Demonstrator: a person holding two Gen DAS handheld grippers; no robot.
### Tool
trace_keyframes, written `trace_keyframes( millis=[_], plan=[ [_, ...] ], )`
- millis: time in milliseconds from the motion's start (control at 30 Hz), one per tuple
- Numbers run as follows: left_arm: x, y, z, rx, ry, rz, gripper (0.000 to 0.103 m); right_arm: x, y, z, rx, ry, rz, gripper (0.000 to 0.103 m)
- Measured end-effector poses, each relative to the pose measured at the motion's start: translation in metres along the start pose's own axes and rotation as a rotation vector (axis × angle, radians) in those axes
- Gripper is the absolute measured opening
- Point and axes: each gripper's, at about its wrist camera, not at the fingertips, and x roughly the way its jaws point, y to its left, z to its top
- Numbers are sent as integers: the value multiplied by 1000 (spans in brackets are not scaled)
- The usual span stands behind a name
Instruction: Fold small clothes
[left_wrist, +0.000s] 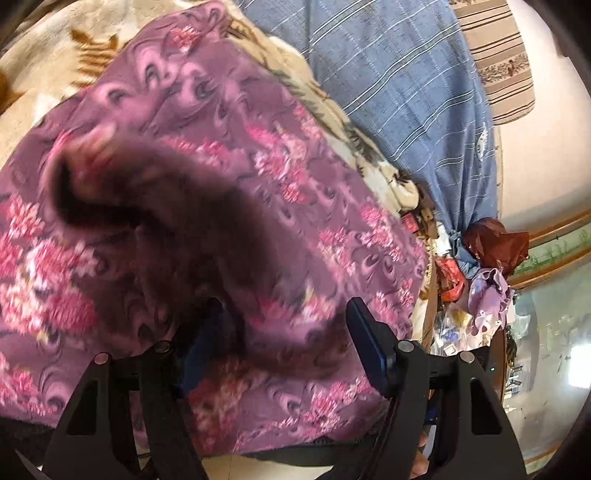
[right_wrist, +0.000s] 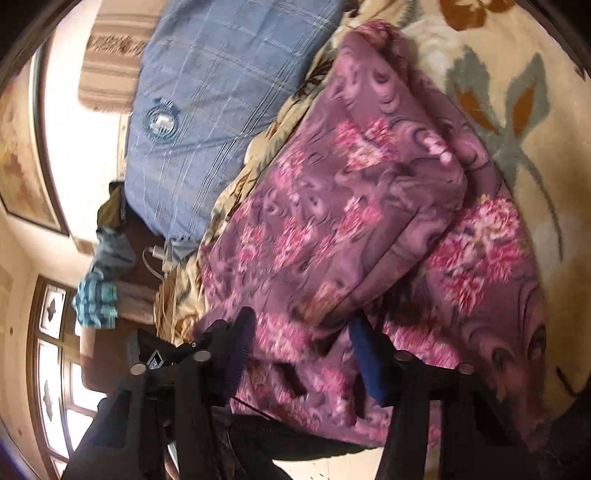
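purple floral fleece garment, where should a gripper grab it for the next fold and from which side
Probably the raised fold ridge of the purple floral fleece garment, where the doubled cloth stands up off the cream flowered blanket. Come from the near edge, fingers straddling the ridge: flat areas give nothing to pinch. The right gripper and left gripper both look open over the near hem.

I see the garment (left_wrist: 229, 177) spread over the blanket (left_wrist: 48, 74) ahead of both sets of jaws, its near folds lying between them. Beyond it, right of my left gripper (left_wrist: 284, 354) and left of my right gripper (right_wrist: 303, 354), the pillow (left_wrist: 406, 92) rests on the blanket's far edge.
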Motion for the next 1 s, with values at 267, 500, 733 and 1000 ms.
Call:
trace_keyframes(
  millis=[267, 500, 733, 1000],
  plan=[
    [-1, -11, -18, 109, 15, 49, 8, -2, -29, 1, 33, -18, 21, 6],
    [-51, -25, -41, 174, 52, 9, 5, -47, 22, -30, -115, -8, -29, 5],
    [-19, 12, -67, 175, 140, 144, 12, -10, -2, -62, -119, 73, -222, 13],
    [-99, -4, -51, 217, -60, 133, 62, -65, 29, -40, -207, -21, -216, 80]
  ],
)
